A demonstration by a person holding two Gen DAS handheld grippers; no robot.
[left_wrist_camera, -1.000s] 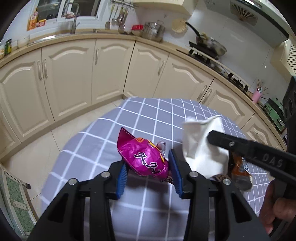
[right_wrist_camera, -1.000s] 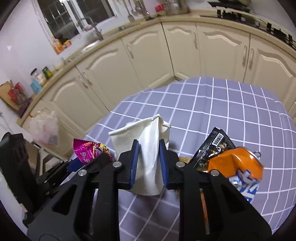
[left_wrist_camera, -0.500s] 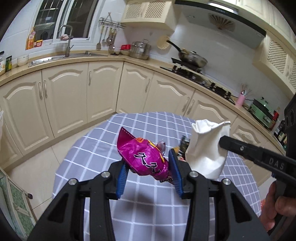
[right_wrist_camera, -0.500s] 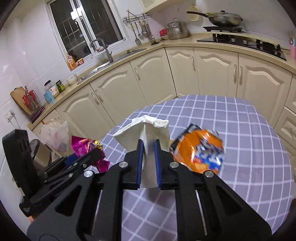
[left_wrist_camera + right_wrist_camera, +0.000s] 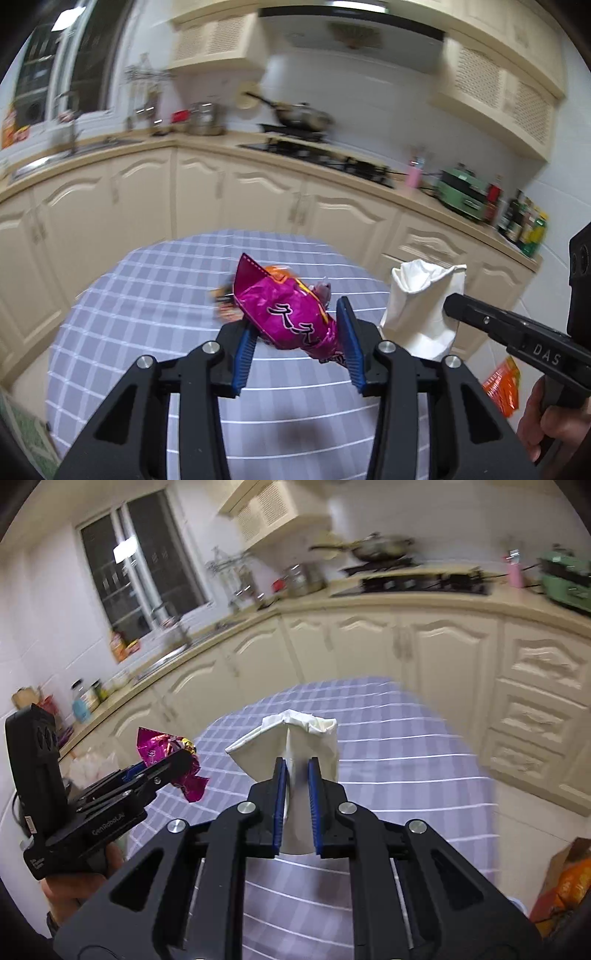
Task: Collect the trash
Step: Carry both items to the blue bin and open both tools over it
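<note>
Table (image 5: 147, 314): round, grey-lilac checked cloth, lying beyond and below both pairs of jaws; cream kitchen cabinets (image 5: 424, 646) behind it.

White tissue (image 5: 295, 738): crumpled, pinched between the blue pads of the right gripper (image 5: 296, 775), jaws drawn close together on it, its open top flaring above the fingertips.

Magenta snack wrapper (image 5: 291, 314): clamped between the left gripper (image 5: 295, 339) pads, jaws partly apart around its bulk, tip pointing up and away.

Orange-and-dark litter (image 5: 225, 306): blurred, on the cloth just beyond the wrapper; seen from the left wrist only.

Orange packet (image 5: 502, 387): low, right of the right gripper.

Hands: one (image 5: 546, 435) under the right gripper's handle, the other (image 5: 81, 882) under the left's.
</note>
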